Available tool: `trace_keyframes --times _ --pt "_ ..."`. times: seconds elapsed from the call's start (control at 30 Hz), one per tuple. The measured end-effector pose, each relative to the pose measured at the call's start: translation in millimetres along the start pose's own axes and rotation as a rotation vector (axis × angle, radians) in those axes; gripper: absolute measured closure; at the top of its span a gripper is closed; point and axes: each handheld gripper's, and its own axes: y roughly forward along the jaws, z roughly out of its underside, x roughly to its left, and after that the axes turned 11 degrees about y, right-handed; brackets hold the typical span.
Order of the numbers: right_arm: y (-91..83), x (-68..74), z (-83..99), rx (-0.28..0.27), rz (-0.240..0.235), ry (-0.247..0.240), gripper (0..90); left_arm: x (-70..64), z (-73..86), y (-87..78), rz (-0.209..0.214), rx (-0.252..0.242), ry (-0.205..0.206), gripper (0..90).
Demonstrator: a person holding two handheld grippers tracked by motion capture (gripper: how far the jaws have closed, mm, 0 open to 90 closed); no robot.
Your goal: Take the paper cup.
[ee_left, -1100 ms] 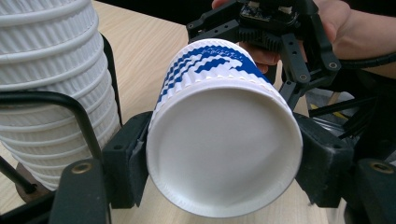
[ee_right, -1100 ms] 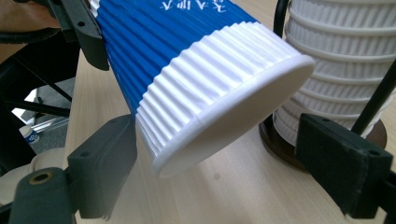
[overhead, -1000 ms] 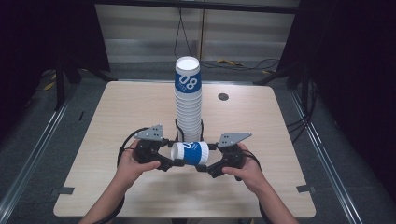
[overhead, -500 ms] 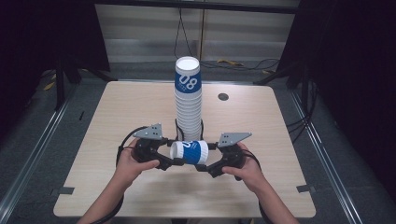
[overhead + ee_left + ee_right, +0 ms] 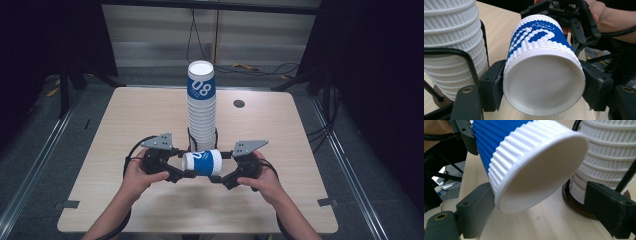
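left gripper (image 5: 186, 173) clamped on the closed base end of the cup (image 5: 202, 163), both pads pressed against the ribbed wall in the left gripper view (image 5: 544, 82). right gripper (image 5: 216, 177) at the open rim end, jaws spread apart on either side of the rim in the right gripper view, not yet pinching; one pad (image 5: 475, 213) close to the rim, the other well off. cup held sideways just above the table (image 5: 125, 130), directly in front of the tall stack of cups (image 5: 202, 115) on its wire holder (image 5: 216, 136).

for the step in hand, likely a handover or a 2-handed turn of the cup: best to close the right gripper gently on the rim, since thin paper dents easily. keep the left grip firm until the right one bites. keep clear of the stack, which looks easy to topple.
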Motion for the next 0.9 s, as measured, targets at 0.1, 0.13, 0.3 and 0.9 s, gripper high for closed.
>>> trace_keyframes --times 0.1,0.13,0.3,0.9 --pt "1.4 -0.5 -1.2 0.014 -0.008 -0.018 9.5 0.2 1.5 0.6 0.008 0.003 -0.004 29.0" --pt "2.3 -0.4 -1.7 0.022 -0.010 -0.028 9.5 0.5 2.3 0.4 0.010 0.005 -0.005 29.1" --pt "5.8 0.1 -3.1 0.030 -0.026 -0.039 9.5 2.1 5.4 -1.2 0.023 -0.005 -0.019 29.3" --pt "10.0 4.2 -7.9 0.034 -0.069 -0.098 13.3 2.6 5.1 2.0 0.055 0.014 -0.015 29.2"
